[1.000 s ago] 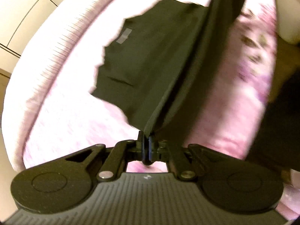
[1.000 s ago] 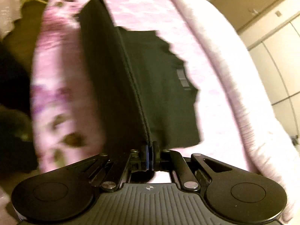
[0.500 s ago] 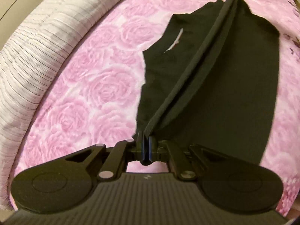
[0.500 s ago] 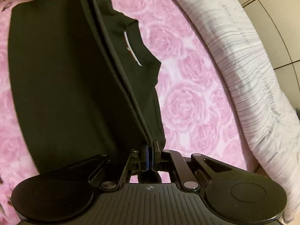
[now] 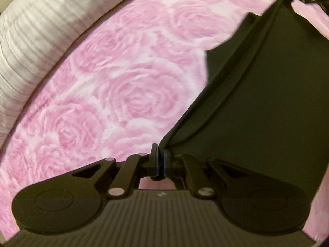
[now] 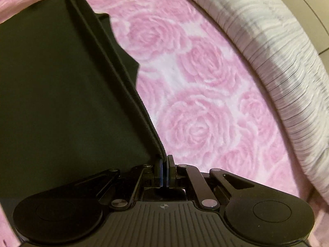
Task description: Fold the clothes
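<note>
A fold is under way but not finished. The black garment [image 5: 267,107] is clenched at its hem by the left tool [image 5: 160,160] and, at the other end of the same edge, by the right tool [image 6: 164,167]. Part of it is lifted above the rose-patterned bed [image 5: 123,82]; laying down and later folds are judged to remain. No container is seen.
</note>
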The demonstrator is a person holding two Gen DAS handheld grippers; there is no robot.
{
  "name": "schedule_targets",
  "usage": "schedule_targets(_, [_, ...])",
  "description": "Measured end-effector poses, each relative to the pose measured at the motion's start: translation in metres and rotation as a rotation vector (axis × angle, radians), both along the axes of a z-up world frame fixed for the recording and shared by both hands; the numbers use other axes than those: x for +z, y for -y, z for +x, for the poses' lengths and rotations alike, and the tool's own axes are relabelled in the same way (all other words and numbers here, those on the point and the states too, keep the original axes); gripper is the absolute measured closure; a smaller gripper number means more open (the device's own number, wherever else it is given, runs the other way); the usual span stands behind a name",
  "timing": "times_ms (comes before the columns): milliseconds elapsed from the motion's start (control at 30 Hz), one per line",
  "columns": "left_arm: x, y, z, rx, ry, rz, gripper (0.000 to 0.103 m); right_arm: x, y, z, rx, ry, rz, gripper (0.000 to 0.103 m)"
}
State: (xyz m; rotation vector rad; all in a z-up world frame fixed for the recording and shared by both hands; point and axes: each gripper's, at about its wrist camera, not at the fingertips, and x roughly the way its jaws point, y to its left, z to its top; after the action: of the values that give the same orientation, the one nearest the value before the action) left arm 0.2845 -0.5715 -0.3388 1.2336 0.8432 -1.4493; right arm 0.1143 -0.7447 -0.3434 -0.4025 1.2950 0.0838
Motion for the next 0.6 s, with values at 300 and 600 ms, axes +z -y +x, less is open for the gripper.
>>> schedule_targets(300, [-0.031,0.011,0.031,0.196,-0.056,-0.007,0.078,-0.035,0.025,0.008,-0.166,0.034,0.080,0.085])
schedule_targets(600, [0.005,-0.020,0.059,0.462,-0.044,-0.122,0.080,0.013,0.071,-0.049,-0.743,0.276,0.256,0.069])
